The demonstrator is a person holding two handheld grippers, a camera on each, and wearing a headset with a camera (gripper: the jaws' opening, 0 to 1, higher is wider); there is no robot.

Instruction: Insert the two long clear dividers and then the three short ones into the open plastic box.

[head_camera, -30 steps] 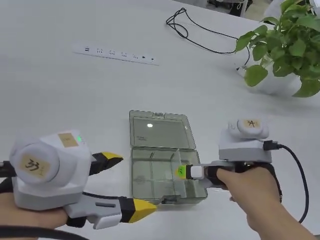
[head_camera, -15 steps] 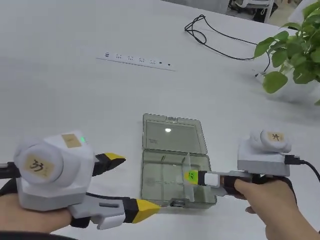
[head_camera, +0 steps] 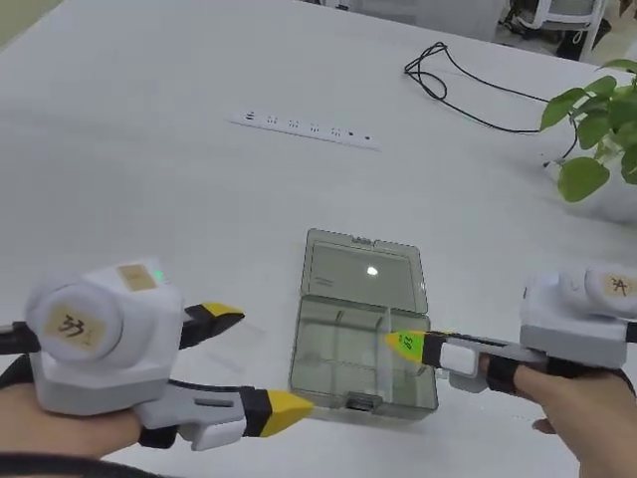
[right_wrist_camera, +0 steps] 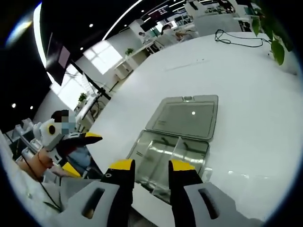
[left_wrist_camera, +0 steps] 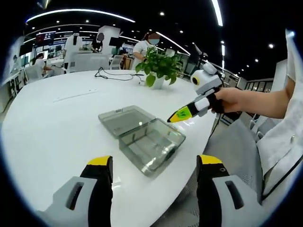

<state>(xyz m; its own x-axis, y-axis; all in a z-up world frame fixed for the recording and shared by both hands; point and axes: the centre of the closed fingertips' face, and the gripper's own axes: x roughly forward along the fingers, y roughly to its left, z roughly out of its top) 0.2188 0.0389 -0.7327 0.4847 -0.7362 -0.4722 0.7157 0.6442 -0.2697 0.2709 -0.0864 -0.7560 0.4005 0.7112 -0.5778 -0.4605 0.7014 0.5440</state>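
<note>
My left fingers (head_camera: 284, 406) gape wide at lower left; my right fingers (head_camera: 406, 343), narrowly parted and empty, hover over the open plastic box (head_camera: 328, 393), lower centre.

White round table (left_wrist_camera: 47, 123); dark ceiling (left_wrist_camera: 156, 21), strip lights (left_wrist_camera: 71, 10); bright window (right_wrist_camera: 102, 54).

Power strip (head_camera: 304, 129) lies behind the box (head_camera: 333, 354), plant (head_camera: 582, 177) at right

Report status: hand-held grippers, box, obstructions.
Left hand-held gripper open, empty, beside plastic box. Right hand-held gripper open, over box's right side. Box open, dividers inside. Power strip well clear.
</note>
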